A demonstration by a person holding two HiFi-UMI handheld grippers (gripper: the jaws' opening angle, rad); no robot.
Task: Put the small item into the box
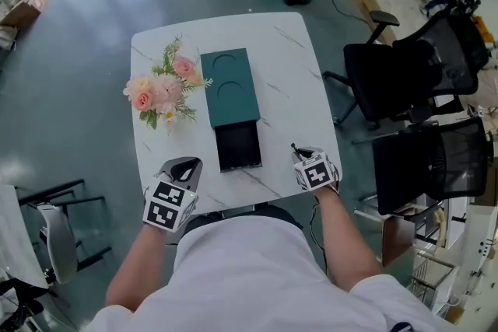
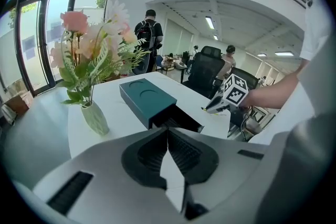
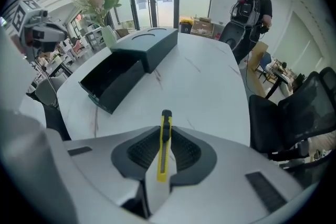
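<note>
A yellow utility knife (image 3: 165, 145) stands lengthwise between the pads of my right gripper (image 3: 165, 131), which is shut on it; its dark tip (image 1: 295, 147) pokes forward. That gripper (image 1: 300, 154) hovers over the white table's near right edge, right of the box. The box is a teal sleeve (image 1: 229, 85) with a black drawer (image 1: 238, 146) pulled out toward me and empty inside (image 3: 112, 78). My left gripper (image 1: 184, 165) sits at the near left edge, its jaws (image 2: 168, 131) shut with nothing between them.
A vase of pink flowers (image 1: 163, 92) stands left of the box on the marble table (image 1: 292, 58). Black office chairs (image 1: 416, 78) crowd the right side, another chair (image 1: 54, 233) is at the near left. People stand far back (image 3: 252, 5).
</note>
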